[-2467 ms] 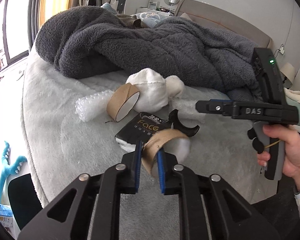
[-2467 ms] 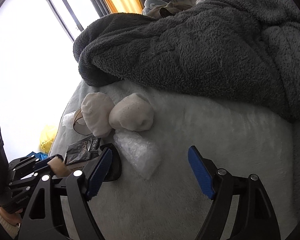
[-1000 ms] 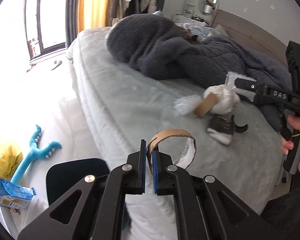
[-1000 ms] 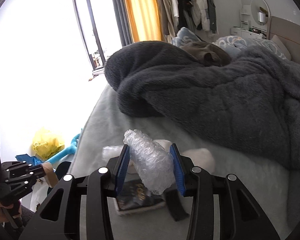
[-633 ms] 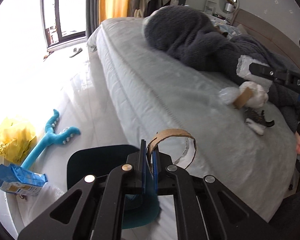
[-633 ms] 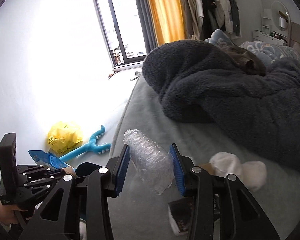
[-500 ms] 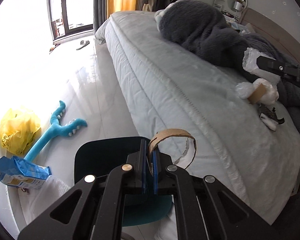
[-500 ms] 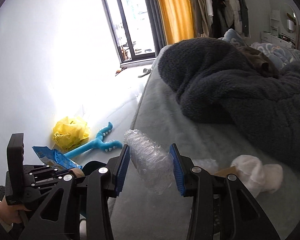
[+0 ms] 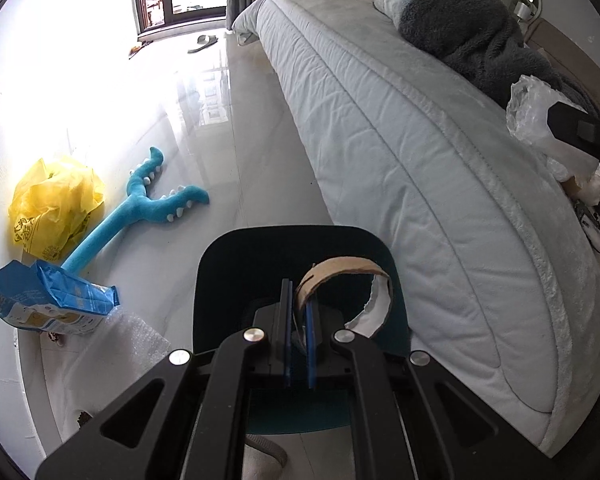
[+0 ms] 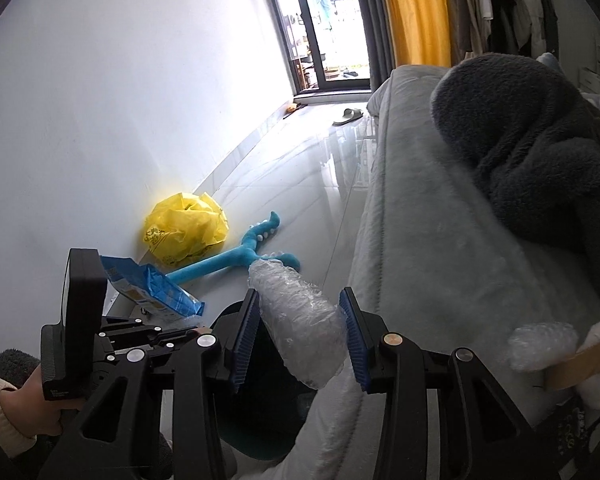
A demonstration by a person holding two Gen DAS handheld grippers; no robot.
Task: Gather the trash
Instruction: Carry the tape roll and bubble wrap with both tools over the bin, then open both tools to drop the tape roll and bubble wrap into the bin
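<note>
My left gripper (image 9: 298, 332) is shut on a brown cardboard tape ring (image 9: 346, 276) and holds it right over the open mouth of a dark teal bin (image 9: 236, 264) on the floor beside the bed. My right gripper (image 10: 298, 336) is shut on a roll of clear bubble wrap (image 10: 300, 320), above the bed edge near the same bin (image 10: 256, 420). More trash lies on the bed: bubble wrap (image 10: 540, 344), a second tape ring (image 10: 576, 364) and white wads (image 9: 592, 188).
The grey bed (image 9: 400, 128) with a dark fleece blanket (image 10: 540, 148) fills the right. On the floor by the wall lie a yellow bag (image 9: 56, 200), a blue plush toy (image 9: 140, 208), a blue packet (image 9: 44, 300) and bubble wrap (image 9: 132, 344).
Both grippers swung left away from the trash pile on the bed toward the floor. The left one now holds the tape ring over the teal bin; the right one carries the bubble wrap after it.
</note>
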